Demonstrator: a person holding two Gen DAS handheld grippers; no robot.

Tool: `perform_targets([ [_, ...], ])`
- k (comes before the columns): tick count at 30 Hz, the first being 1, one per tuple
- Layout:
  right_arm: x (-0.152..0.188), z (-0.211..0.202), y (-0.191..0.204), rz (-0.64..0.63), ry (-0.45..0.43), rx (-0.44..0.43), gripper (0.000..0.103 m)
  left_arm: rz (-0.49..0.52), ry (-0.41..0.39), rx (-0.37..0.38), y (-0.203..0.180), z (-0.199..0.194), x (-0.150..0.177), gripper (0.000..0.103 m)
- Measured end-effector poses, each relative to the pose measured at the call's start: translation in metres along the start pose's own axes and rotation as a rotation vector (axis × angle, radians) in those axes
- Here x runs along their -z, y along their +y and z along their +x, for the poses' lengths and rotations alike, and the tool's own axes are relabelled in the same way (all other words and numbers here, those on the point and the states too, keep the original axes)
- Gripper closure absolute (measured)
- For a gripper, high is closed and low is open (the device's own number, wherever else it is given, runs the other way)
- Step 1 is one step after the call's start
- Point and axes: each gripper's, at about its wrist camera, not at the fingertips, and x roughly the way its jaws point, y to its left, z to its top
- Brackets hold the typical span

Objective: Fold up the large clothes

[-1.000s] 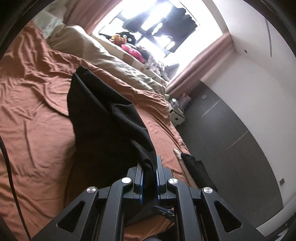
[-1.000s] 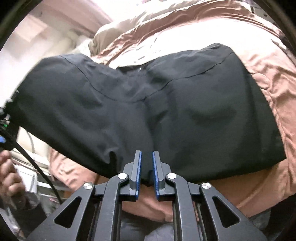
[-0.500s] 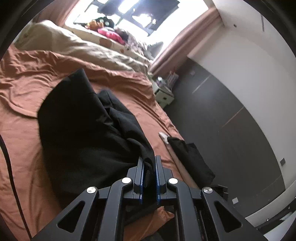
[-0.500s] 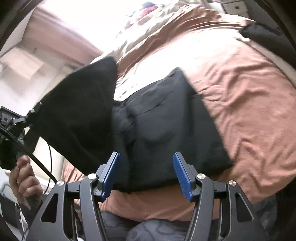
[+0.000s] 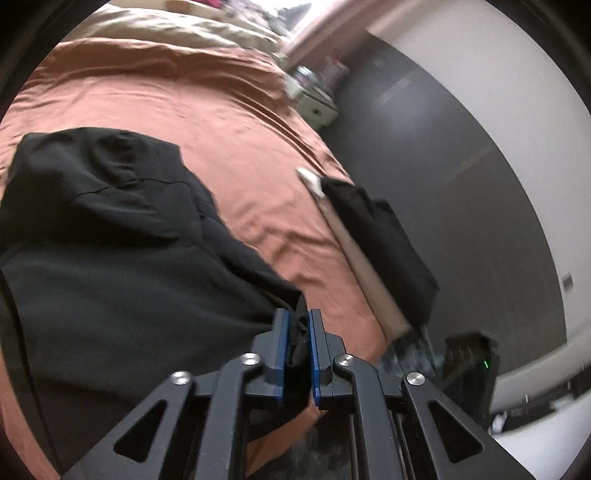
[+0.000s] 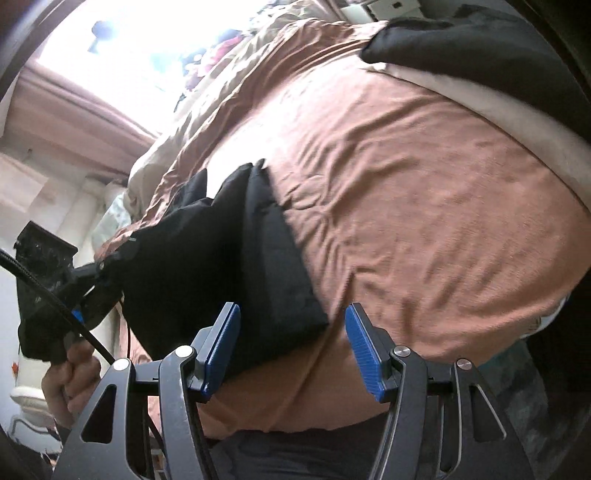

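Garment: we see the black garment (image 5: 110, 258) lying doubled over on the rust-brown bedsheet (image 5: 229, 122), near the foot edge of the bed and just in front of both tongs.
Change: a second ago it hung stretched in the air between the two tongs; now it has come down onto the sheet with one half laid over the other.
Right tongs: the right tongs (image 6: 291, 347) had a narrow gap around the hem a second ago and now stand spread wide, with nothing pinched; the corner of the garment (image 6: 258, 266) lies just beyond them.
Left tongs: the left tongs (image 5: 297, 349) are only narrowly apart and opening, with a bunch of black cloth still between the blue pads; we judge the pinch is being let go.
Meaning: we read this as one fold just laid; the folded edge looks lumpy on the left side, so smoothing or a second fold probably comes next.
Hand: in the right wrist view a hand (image 6: 70, 376) holds the left device beside the garment.
Bed: the sheet is wrinkled; beige bedding (image 5: 177, 29) lies at the far end from the garment.
Other cloth: another dark piece (image 5: 384, 240) hangs over the bed's side edge, well apart from the garment.
Room: dark wall panels (image 5: 461, 177) stand beyond that edge, and a bright window (image 6: 122, 55) beyond the bedding.
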Motion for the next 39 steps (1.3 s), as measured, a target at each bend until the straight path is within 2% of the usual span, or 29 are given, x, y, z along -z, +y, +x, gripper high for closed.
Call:
perform_targets([
  [1,-0.001,0.003,-0.002,0.008,0.003,-0.001,0.046,0.018,0.030,0.011,-0.004,0.002,0.001,0.079],
  [2,-0.001,-0.018,-0.002,0.012,0.005,-0.007,0.046,0.023,0.043,0.016,-0.005,0.003,-0.001,0.074],
  [3,-0.001,-0.024,0.001,0.011,0.007,-0.017,0.046,0.025,0.048,0.032,-0.004,-0.001,0.000,0.064],
  [4,-0.001,-0.025,0.004,0.006,0.010,-0.032,0.045,0.021,0.034,0.037,-0.001,-0.008,0.000,0.051],
  [6,-0.002,-0.033,0.014,-0.009,0.009,-0.054,0.032,0.008,-0.012,0.013,0.007,-0.026,0.001,0.038],
  [7,-0.003,-0.030,0.020,-0.023,0.005,-0.065,0.031,-0.003,-0.040,0.004,0.014,-0.038,0.001,0.036],
  [10,-0.007,-0.017,0.035,-0.053,0.017,-0.100,0.031,-0.049,-0.085,-0.020,0.034,-0.062,-0.002,0.035],
  [16,-0.008,0.029,0.052,-0.072,0.100,-0.090,0.031,-0.135,-0.144,-0.157,0.090,-0.108,0.016,0.035],
  [20,-0.006,0.052,0.058,-0.067,0.159,-0.075,0.031,-0.193,-0.149,-0.243,0.123,-0.124,0.039,0.035],
  [23,-0.005,0.060,0.064,-0.079,0.162,-0.054,0.031,-0.237,-0.134,-0.299,0.146,-0.125,0.057,0.035],
  [25,-0.007,0.065,0.064,-0.080,0.152,-0.034,0.056,-0.270,-0.113,-0.314,0.159,-0.119,0.066,0.035],
  [26,-0.008,0.066,0.063,-0.078,0.153,-0.041,0.076,-0.287,-0.097,-0.322,0.164,-0.115,0.072,0.035],
  [27,-0.010,0.067,0.060,-0.063,0.151,-0.050,0.082,-0.301,-0.079,-0.328,0.169,-0.110,0.077,0.035],
  [30,-0.011,0.057,0.059,-0.070,0.114,-0.093,0.088,-0.318,-0.025,-0.343,0.176,-0.092,0.086,0.035],
  [34,-0.008,0.050,0.051,-0.073,0.094,-0.104,0.091,-0.324,0.014,-0.336,0.174,-0.074,0.091,0.035],
  [37,-0.004,0.046,0.037,-0.049,0.073,-0.098,0.091,-0.297,0.019,-0.277,0.161,-0.065,0.089,0.037],
  [39,-0.002,0.043,0.026,-0.032,0.066,-0.087,0.091,-0.270,0.016,-0.280,0.152,-0.064,0.087,0.040],
])
